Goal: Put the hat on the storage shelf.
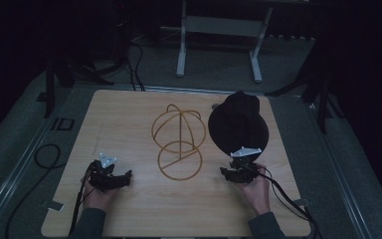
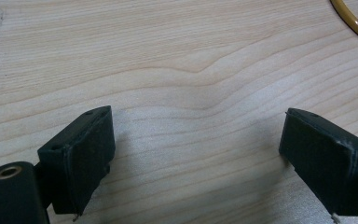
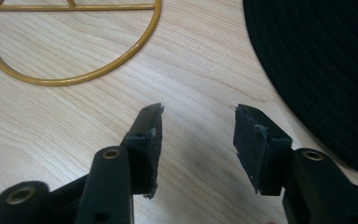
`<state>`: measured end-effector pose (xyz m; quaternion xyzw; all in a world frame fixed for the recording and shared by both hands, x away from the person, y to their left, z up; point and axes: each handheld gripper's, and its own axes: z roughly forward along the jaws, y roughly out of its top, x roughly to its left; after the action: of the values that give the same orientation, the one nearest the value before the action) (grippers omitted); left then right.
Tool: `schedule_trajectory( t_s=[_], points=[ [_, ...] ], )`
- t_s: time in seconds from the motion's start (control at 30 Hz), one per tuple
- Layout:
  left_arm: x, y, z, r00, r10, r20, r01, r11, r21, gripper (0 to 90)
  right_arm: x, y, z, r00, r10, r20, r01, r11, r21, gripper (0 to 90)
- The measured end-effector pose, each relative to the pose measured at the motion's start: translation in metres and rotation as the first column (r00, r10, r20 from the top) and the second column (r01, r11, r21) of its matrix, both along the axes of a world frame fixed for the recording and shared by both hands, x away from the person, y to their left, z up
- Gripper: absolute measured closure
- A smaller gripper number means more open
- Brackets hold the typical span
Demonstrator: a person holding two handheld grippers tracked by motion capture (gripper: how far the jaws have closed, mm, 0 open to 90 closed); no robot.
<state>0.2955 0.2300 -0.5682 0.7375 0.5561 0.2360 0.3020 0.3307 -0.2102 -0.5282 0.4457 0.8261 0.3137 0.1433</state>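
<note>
The black hat [image 1: 238,124] lies on the wooden surface [image 1: 129,114], at its far right, just right of the gold wire stand [image 1: 178,142]. The right gripper [image 1: 239,172] rests just beside the hat's near brim, its fingers [image 3: 147,140] partly apart with nothing between them; the brim lies just past the right one. The left gripper [image 1: 110,175] rests at the near left, well apart from the hat, fingers [image 2: 81,154] wide open over bare wood.

Each black hand-held gripper [image 1: 110,178] [image 1: 239,173] carries a grey three-cornered plate, brass-ringed screw holes and a trailing black cable; the sleeves are dark.
</note>
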Motion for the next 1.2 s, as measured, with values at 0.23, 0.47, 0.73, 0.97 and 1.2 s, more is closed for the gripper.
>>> schedule_trajectory(
  t_s=[0.23,0.47,0.73,0.97,1.2],
  points=[
    [0.000,0.000,0.000,1.0000,0.000,0.000,0.000,1.0000,0.000,10.8,0.001,-0.001,0.006,1.0000,-0.007,-0.004,0.007,0.9998,-0.017,56.5],
    [0.000,0.000,0.000,1.0000,0.002,0.001,-0.002,1.0000,-0.001,10.8,0.005,-0.004,0.010,0.9997,0.006,-0.022,-0.006,0.9997,-0.025,57.0],
    [0.000,0.000,0.000,1.0000,0.001,0.002,-0.001,1.0000,0.000,10.8,0.008,-0.008,0.015,0.9992,0.018,-0.035,-0.018,0.9998,0.009,60.2],
    [0.000,0.000,0.000,1.0000,0.001,0.002,-0.001,1.0000,-0.001,10.8,0.011,-0.010,0.021,0.9995,0.016,-0.029,-0.016,0.9998,-0.011,61.7],
    [0.000,0.000,0.000,1.0000,0.001,0.002,-0.001,1.0000,-0.001,10.8,0.016,-0.013,0.030,0.9999,0.000,-0.017,-0.001,0.9991,-0.043,63.0]
  ],
)
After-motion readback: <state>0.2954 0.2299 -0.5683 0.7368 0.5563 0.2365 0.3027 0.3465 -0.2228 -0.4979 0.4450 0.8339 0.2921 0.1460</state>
